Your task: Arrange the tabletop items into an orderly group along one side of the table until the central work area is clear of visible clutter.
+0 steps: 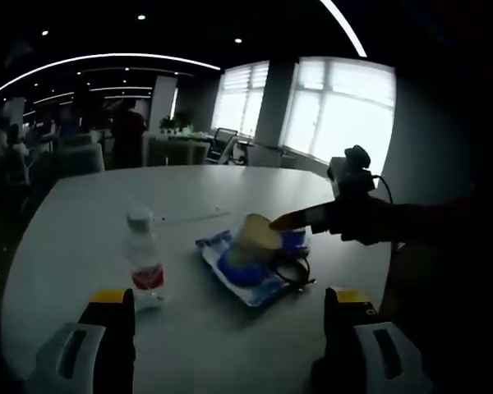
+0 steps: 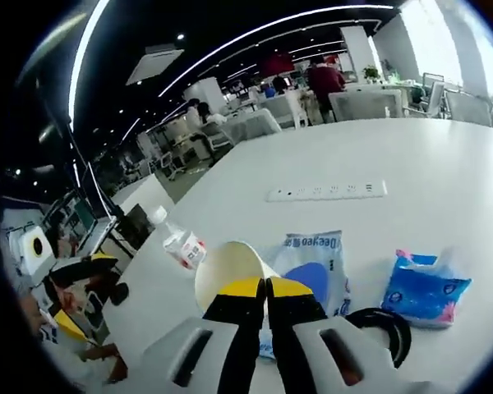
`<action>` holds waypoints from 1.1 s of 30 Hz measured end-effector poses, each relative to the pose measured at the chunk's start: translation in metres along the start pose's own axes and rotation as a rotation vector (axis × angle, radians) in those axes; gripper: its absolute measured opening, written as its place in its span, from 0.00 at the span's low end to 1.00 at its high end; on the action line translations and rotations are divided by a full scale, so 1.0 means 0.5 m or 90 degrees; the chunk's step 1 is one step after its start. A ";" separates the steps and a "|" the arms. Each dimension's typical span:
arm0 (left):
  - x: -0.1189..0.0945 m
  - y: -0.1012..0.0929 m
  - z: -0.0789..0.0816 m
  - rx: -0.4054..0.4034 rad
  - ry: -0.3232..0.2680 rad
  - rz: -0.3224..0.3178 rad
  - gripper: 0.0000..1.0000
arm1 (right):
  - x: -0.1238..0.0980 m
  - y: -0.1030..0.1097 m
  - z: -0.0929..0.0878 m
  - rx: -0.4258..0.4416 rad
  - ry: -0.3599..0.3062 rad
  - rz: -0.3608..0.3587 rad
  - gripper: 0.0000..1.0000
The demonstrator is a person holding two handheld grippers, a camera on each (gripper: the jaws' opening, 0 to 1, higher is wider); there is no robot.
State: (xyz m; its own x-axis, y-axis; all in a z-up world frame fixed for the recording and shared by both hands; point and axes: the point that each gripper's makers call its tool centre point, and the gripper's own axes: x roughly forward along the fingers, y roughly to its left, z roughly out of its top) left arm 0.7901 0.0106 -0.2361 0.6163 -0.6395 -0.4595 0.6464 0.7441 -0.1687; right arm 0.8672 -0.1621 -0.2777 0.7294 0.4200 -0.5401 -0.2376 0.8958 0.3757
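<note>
Right gripper [image 2: 264, 289] pinches paper cup [image 2: 228, 273] rim mid-table [image 2: 444, 164].

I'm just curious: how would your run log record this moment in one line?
right hand-held gripper: shut on paper cup | left hand-held gripper: open, free | water bottle: upright on table

On the white table [image 1: 82, 213], the right gripper [image 1: 283, 220] pinches a paper cup [image 1: 255, 234] beside a water bottle [image 1: 145, 258].
</note>
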 end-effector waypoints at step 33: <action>-0.005 0.013 -0.004 0.005 0.006 0.007 0.95 | 0.159 0.078 -0.037 0.079 0.080 0.039 0.00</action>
State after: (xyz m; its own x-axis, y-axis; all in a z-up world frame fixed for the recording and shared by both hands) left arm 0.7919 0.0175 -0.2376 0.6189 -0.6297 -0.4694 0.6431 0.7494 -0.1574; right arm 0.9041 -0.0913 -0.3198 0.6280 0.4950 -0.6005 -0.1918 0.8463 0.4970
